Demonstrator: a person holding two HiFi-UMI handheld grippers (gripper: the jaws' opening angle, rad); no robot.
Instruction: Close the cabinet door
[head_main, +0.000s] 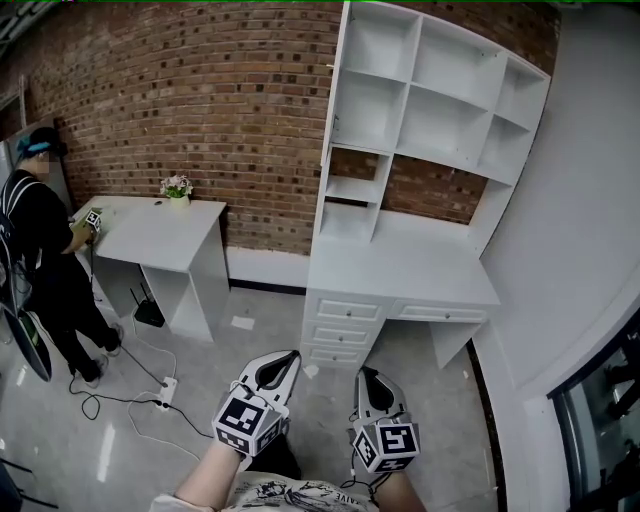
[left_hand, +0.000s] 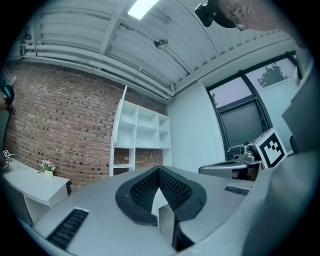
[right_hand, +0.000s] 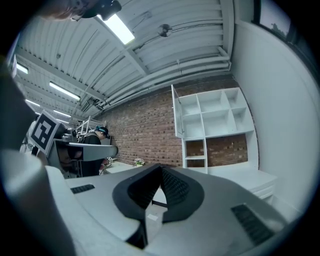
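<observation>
Head view: left gripper (head_main: 289, 357), right gripper (head_main: 368, 376), jaws clenched empty, far below cabinet door (head_main: 334, 90); we risk glancing off its thin edge.

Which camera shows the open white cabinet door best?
The head view. There the cabinet door stands out from the top left of the shelf unit, big and sharp. The left gripper view and the right gripper view show it only as a small, thin white strip far away.
</observation>
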